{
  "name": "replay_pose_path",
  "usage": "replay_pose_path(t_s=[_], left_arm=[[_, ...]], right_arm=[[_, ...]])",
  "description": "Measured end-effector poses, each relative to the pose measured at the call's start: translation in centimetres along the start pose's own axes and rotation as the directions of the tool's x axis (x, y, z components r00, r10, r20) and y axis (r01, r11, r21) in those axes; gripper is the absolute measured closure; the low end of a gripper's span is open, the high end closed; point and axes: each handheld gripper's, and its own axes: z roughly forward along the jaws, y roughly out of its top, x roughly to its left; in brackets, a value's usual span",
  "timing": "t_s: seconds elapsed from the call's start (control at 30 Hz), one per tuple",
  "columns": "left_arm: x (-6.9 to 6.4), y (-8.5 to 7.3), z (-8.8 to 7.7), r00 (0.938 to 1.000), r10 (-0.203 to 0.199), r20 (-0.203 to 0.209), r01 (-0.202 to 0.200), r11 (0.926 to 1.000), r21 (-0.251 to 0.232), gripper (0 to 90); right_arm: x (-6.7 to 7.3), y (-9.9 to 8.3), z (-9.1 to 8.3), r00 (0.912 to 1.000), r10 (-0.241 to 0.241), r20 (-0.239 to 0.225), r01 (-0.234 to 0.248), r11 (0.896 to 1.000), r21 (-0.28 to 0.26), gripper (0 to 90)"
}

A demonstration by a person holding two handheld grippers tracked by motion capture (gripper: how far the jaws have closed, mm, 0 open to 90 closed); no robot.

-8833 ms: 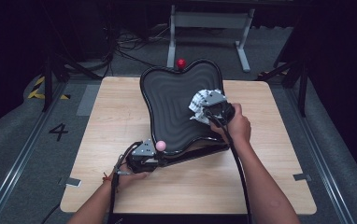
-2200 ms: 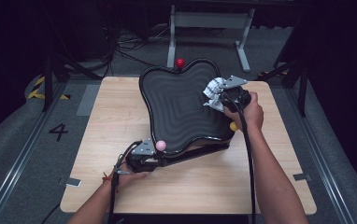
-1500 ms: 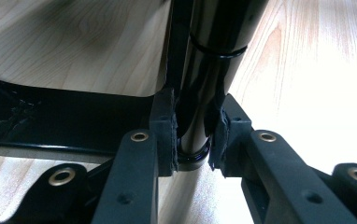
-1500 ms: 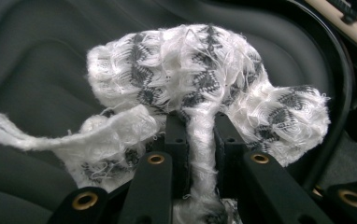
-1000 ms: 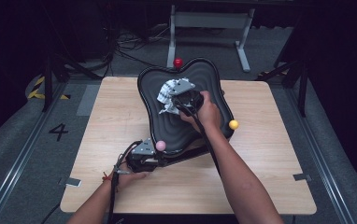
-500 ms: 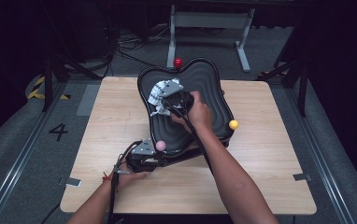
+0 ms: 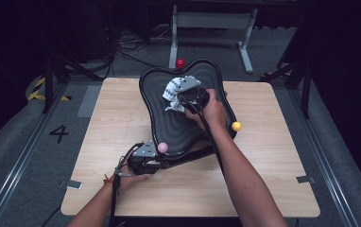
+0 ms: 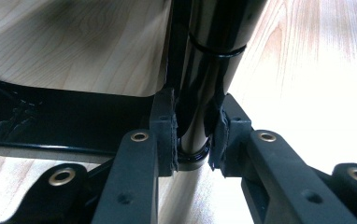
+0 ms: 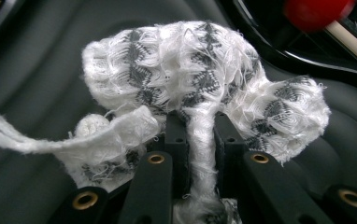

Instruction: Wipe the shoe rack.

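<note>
Right gripper clamped on white-grey cloth, which bunches ahead of its jaws against the black tray. Left gripper clamped on the tray's black leg.

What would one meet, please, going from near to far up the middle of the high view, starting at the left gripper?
Left gripper, clamped on the black seat's post → pink ball → black ridged seat → white-and-grey cloth in the right gripper → red ball → grey metal stand.
</note>
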Motion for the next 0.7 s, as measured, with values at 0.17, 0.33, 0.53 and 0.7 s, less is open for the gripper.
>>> replay_pose_path(t_s=[0.17,0.33,0.53,0.7], left_arm=[[0.0,0.0,0.0,1.0000,-0.001,0.003,0.001,1.0000,-0.001,73.1],[0.0,0.0,0.0,1.0000,-0.003,0.003,0.003,1.0000,0.000,73.1],[0.0,0.0,0.0,1.0000,-0.007,0.004,0.007,0.9999,-0.008,73.1],[0.1,-0.1,-0.1,0.9998,-0.014,0.011,0.014,0.9999,-0.006,73.0]], right_arm=[[-2.6,-1.5,-0.2,0.9981,0.043,0.045,-0.044,0.999,0.024,79.7],[-4.6,-2.8,-0.3,0.9940,0.079,0.075,-0.082,0.996,0.041,79.7],[-6.2,-3.7,-0.4,0.9886,0.097,0.115,-0.105,0.993,0.061,79.7],[-7.3,-4.4,-0.5,0.9850,0.102,0.139,-0.113,0.991,0.070,79.7]])
